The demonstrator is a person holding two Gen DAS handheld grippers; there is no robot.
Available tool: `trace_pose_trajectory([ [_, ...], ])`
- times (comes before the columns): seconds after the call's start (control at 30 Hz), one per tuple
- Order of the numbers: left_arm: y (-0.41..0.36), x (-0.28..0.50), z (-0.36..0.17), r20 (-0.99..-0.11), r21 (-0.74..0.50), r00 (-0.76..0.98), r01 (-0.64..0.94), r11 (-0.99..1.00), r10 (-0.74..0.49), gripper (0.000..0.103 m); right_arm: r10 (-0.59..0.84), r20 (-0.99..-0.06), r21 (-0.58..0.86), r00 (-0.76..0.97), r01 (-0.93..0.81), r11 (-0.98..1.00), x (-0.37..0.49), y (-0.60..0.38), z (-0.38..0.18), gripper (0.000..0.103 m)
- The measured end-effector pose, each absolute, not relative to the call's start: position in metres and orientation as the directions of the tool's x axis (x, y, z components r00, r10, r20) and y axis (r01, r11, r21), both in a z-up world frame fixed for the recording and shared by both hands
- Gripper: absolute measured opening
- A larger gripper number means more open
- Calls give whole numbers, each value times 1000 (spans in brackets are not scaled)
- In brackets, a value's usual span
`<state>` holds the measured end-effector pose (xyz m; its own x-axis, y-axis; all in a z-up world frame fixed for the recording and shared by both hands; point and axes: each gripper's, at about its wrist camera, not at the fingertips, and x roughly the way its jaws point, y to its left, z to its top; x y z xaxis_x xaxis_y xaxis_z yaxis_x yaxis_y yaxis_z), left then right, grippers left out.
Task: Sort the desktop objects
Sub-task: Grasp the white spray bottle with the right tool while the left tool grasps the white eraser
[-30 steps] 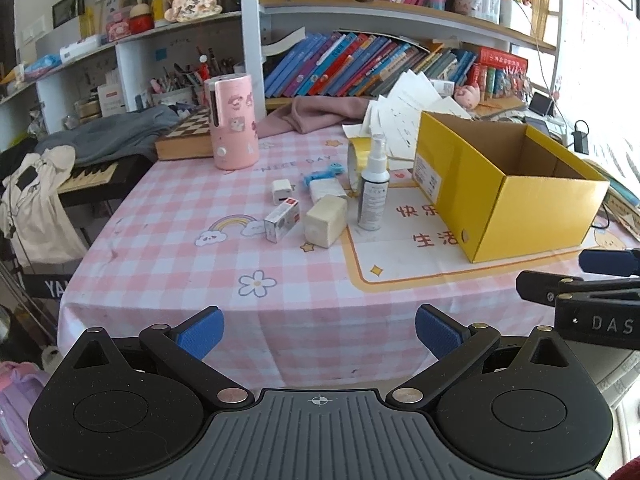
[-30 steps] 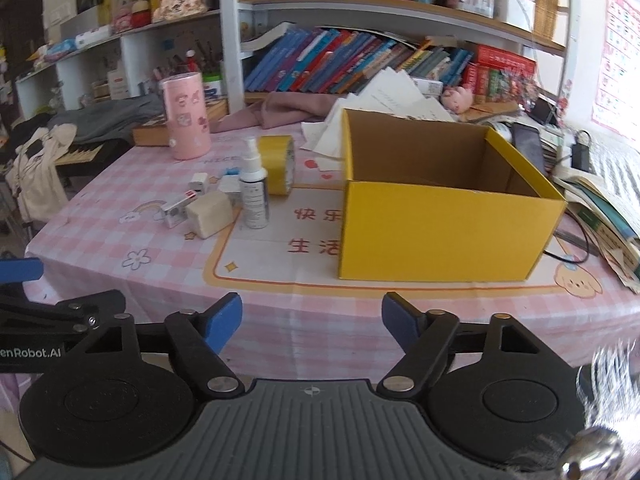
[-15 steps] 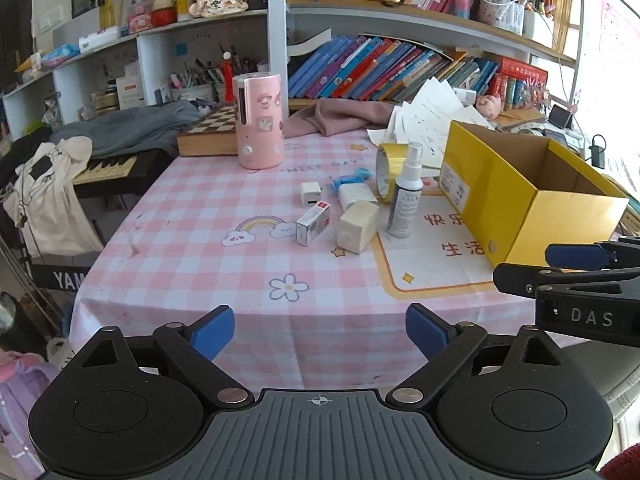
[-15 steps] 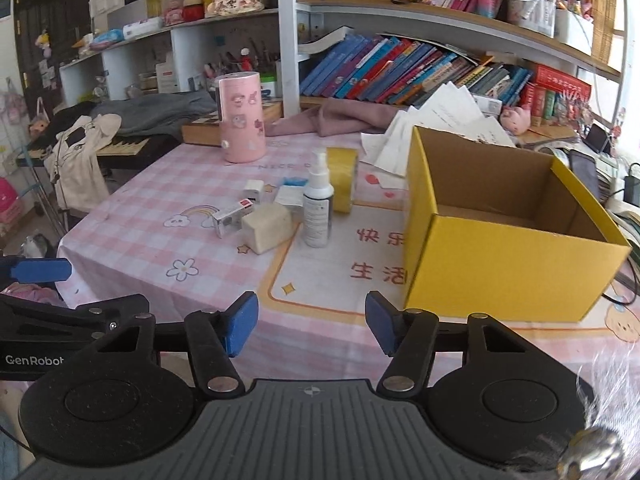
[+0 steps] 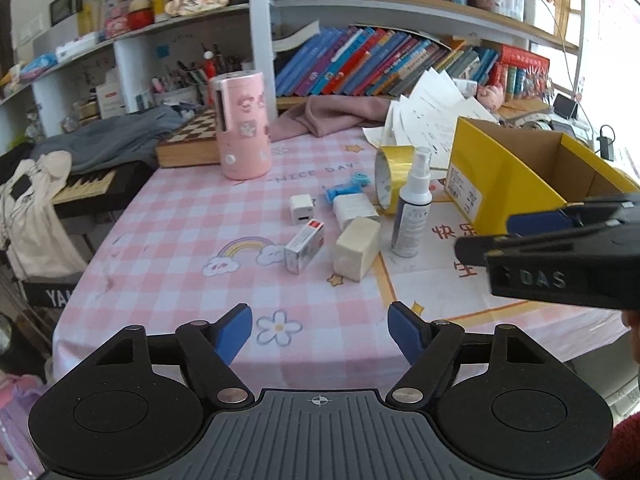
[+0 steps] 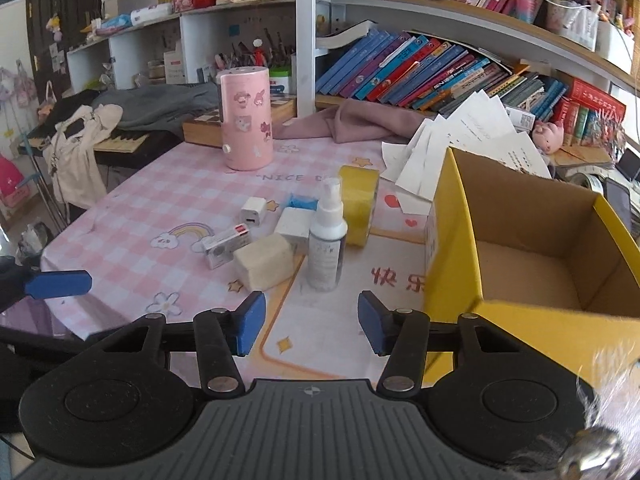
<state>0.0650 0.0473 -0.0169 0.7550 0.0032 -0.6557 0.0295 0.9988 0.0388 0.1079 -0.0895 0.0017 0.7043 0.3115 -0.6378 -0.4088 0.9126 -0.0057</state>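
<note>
Small items cluster mid-table on the pink checked cloth: a white spray bottle (image 6: 326,236), a yellow tape roll (image 6: 358,204), a cream block (image 6: 264,262), a red-and-white small box (image 6: 226,242), a white charger cube (image 6: 253,210) and a blue clip (image 5: 346,190). An open yellow box (image 6: 520,248) stands to their right, empty inside. My left gripper (image 5: 320,334) hangs over the table's near edge, its jaws closing on nothing. My right gripper (image 6: 311,322) hovers just short of the spray bottle, jaws closing, nothing between them. The spray bottle (image 5: 412,216) stands upright.
A tall pink canister (image 6: 246,118) stands at the back, with a chessboard box (image 5: 190,140), pink cloth (image 6: 360,120) and loose papers (image 6: 472,136) behind. Bookshelves line the wall. A keyboard and clothes lie off the table's left edge.
Both grippers have moved forward toward the cluster and their jaws have narrowed. The right gripper has shifted left, from facing the yellow box to facing the spray bottle.
</note>
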Motion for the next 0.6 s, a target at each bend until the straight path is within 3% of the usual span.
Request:
trace_pose_trajectory([
  [0.2, 38, 97, -28, -677, 63, 736, 65, 996, -6, 65, 311, -656, -7, 687, -418, 908, 146, -82, -4, 49],
  [0.6, 25, 152, -48, -724, 86, 689, 137, 987, -33, 64, 318, -718, 11, 619, -448, 894, 203, -72, -24, 49],
])
